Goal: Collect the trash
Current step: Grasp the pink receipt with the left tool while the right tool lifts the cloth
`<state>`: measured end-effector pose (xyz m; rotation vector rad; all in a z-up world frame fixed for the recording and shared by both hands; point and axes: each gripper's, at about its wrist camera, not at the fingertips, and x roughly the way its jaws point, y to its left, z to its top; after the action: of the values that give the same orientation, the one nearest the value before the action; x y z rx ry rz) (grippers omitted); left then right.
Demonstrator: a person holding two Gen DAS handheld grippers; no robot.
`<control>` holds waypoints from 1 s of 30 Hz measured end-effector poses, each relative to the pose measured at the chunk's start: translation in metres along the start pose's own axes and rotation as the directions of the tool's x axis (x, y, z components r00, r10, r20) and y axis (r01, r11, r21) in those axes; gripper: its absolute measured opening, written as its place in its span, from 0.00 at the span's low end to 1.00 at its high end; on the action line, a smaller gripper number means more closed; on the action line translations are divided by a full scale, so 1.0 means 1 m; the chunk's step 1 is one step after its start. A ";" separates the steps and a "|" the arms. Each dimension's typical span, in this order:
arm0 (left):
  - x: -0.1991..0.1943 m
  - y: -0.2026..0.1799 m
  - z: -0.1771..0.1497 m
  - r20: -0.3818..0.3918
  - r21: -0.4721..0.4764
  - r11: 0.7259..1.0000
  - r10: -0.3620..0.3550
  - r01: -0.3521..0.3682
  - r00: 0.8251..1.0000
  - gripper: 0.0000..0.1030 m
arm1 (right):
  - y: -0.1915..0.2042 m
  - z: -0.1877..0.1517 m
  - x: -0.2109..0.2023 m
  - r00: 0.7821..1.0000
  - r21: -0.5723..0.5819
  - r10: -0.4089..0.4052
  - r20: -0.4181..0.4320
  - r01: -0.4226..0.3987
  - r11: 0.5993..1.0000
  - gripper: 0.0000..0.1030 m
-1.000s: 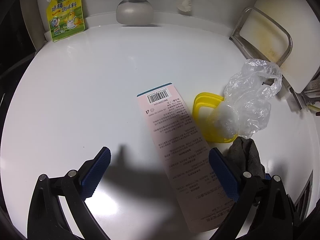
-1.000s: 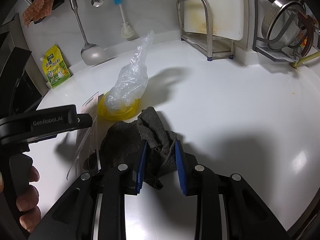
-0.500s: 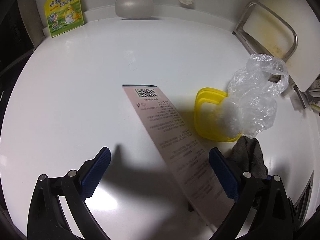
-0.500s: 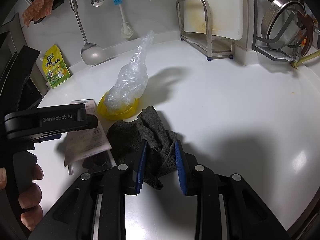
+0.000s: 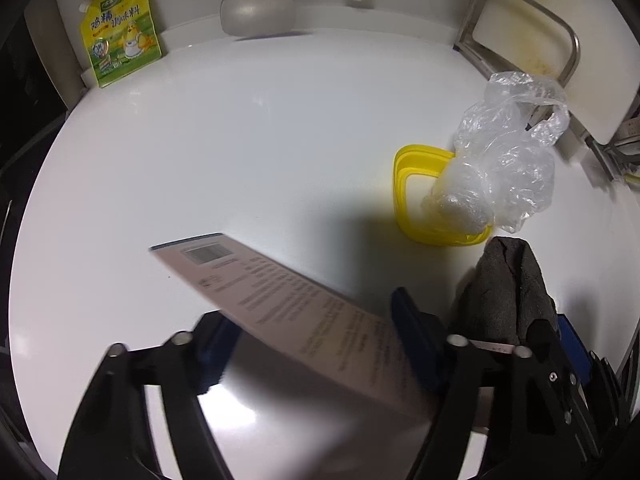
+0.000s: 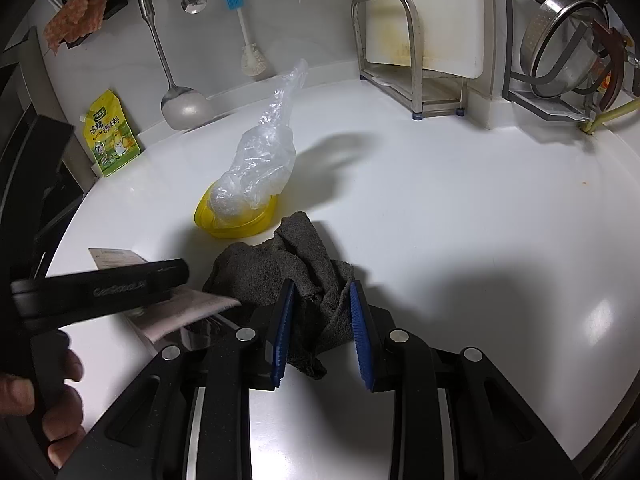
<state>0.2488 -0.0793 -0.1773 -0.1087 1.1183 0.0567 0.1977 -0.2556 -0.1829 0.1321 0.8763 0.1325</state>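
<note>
Count on the white countertop (image 6: 460, 208): one pink printed paper slip (image 5: 288, 304), one grey cloth (image 6: 292, 268), one yellow lid (image 5: 416, 184), one clear plastic bag (image 5: 508, 160) resting on that lid, one yellow seasoning pouch (image 5: 120, 32) at the back wall, one ladle (image 6: 180, 100) hanging beside it.

Left gripper (image 5: 312, 340): jaws have just been closing, with the paper slip running tilted between them; pad contact not resolvable through blur.

Right gripper (image 6: 320, 332): narrow gap, both pads pressed into the bunched grey cloth.

Paper slip sits at the near left, just beside the cloth. Lid and bag lie just behind the cloth. Open counter spreads wide to the right and at centre left; a rack with a cutting board (image 6: 424, 16) bounds the far right edge.
</note>
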 end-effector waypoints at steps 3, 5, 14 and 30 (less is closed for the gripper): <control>-0.004 0.011 -0.001 0.013 -0.014 0.998 -0.053 0.054 0.998 0.47 | 0.002 -0.002 -0.001 1.000 -0.002 -0.002 0.002 0.002 1.000 0.26; -0.005 0.016 -0.002 0.013 -0.007 0.997 -0.079 0.079 0.997 0.42 | 0.004 -0.002 -0.002 1.000 -0.006 -0.001 0.002 0.001 1.000 0.26; -0.035 0.033 0.002 0.072 0.057 0.991 -0.128 0.124 0.989 0.21 | 0.013 -0.007 -0.014 0.999 0.002 0.028 0.020 -0.028 1.000 0.19; -0.086 0.053 -0.017 0.116 0.145 0.979 -0.158 0.141 0.981 0.13 | 0.029 -0.014 -0.064 0.997 0.001 0.003 0.081 -0.003 1.000 0.17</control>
<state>0.1912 -0.0278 -0.1107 -0.0657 0.9810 -0.1457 0.1447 -0.2370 -0.1390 0.1391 0.7959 0.1286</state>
